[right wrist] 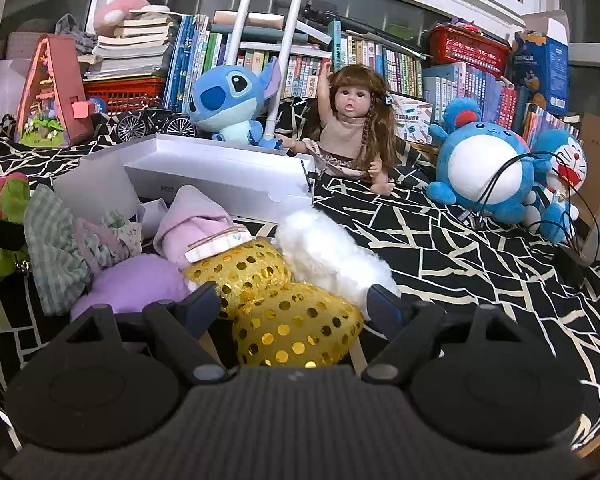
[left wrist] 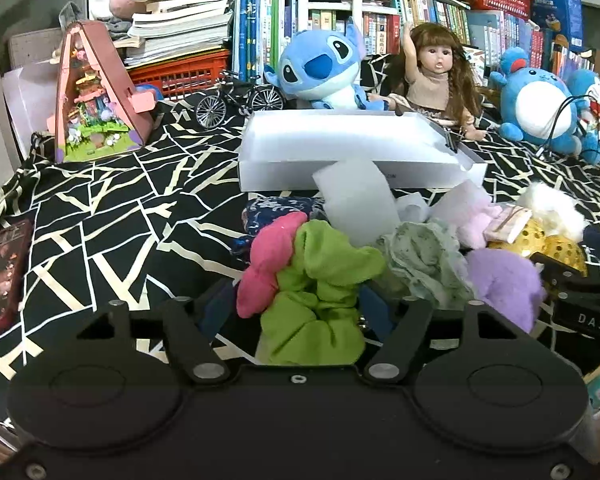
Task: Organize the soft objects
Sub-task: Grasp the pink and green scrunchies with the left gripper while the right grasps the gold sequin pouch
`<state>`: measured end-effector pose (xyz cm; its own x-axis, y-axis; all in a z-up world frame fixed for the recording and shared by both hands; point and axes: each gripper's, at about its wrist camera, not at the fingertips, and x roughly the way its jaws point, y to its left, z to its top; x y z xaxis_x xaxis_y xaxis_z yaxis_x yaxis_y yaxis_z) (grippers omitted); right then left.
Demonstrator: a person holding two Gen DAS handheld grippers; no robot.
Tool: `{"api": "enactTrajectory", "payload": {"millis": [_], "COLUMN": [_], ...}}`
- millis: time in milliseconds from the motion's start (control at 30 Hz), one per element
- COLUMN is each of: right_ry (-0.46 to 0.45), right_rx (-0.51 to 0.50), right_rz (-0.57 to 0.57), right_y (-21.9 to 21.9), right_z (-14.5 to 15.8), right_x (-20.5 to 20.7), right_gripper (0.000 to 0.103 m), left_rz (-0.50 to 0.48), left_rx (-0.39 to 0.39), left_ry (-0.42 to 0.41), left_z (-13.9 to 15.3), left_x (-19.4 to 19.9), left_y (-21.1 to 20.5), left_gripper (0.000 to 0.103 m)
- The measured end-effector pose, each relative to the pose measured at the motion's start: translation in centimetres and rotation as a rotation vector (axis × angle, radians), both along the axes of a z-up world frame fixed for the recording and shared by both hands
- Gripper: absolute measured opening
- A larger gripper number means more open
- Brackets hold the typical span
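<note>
A pile of soft things lies on the black patterned cloth in front of a white box (left wrist: 352,140). My left gripper (left wrist: 296,312) has a green scrunchie (left wrist: 320,292) between its blue fingers, with a pink scrunchie (left wrist: 264,264) beside it. A grey-green scrunchie (left wrist: 424,264) and a purple fluffy one (left wrist: 504,284) lie to the right. My right gripper (right wrist: 296,304) is open around a gold sequined scrunchie (right wrist: 284,304). A white fluffy piece (right wrist: 328,256), a pink cloth (right wrist: 196,224) and the purple one (right wrist: 136,284) lie around it. The white box (right wrist: 220,176) stands behind.
A Stitch plush (left wrist: 324,68), a doll (left wrist: 432,72) and blue plush toys (left wrist: 540,104) sit behind the box before bookshelves. A toy bicycle (left wrist: 236,100) and a pink model house (left wrist: 96,92) stand at the left. Black cables (right wrist: 512,184) hang at the right.
</note>
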<state>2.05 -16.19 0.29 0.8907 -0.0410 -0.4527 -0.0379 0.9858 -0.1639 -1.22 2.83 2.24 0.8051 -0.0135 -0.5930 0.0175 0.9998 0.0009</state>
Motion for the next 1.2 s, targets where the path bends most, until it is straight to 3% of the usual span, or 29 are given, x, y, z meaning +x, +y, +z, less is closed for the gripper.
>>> {"api": "enactTrajectory", "payload": {"millis": [167, 233, 433, 700, 1067, 1200], "right_ry": [0.016, 0.016, 0.018, 0.019, 0.036, 0.046], "right_rx": [0.002, 0.0, -0.006, -0.013, 0.012, 0.025], "right_rz": [0.014, 0.015, 0.017, 0.019, 0.018, 0.025], "right_y": [0.2, 0.3, 0.1, 0.0, -0.2, -0.4], "right_z": [-0.4, -0.5, -0.5, -0.6, -0.8, -0.9], "right_x": [0.6, 0.7, 1.1, 1.5, 1.5, 1.8], "right_gripper": [0.088, 0.089, 0.091, 0.094, 0.094, 0.094], "left_rz": [-0.002, -0.005, -0.021, -0.026, -0.018, -0.014], "left_rx": [-0.008, -0.014, 0.022, 0.002, -0.022, -0.038], "left_ry": [0.015, 0.02, 0.003, 0.011, 0.02, 0.023], "left_z": [-0.4, -0.7, -1.2, -1.7, -2.1, -2.1], "left_x": [0.6, 0.8, 1.4, 2.4, 2.5, 2.5], "left_y": [0.2, 0.2, -0.1, -0.3, -0.3, -0.1], "left_gripper": [0.07, 0.075, 0.077, 0.079, 0.078, 0.072]}}
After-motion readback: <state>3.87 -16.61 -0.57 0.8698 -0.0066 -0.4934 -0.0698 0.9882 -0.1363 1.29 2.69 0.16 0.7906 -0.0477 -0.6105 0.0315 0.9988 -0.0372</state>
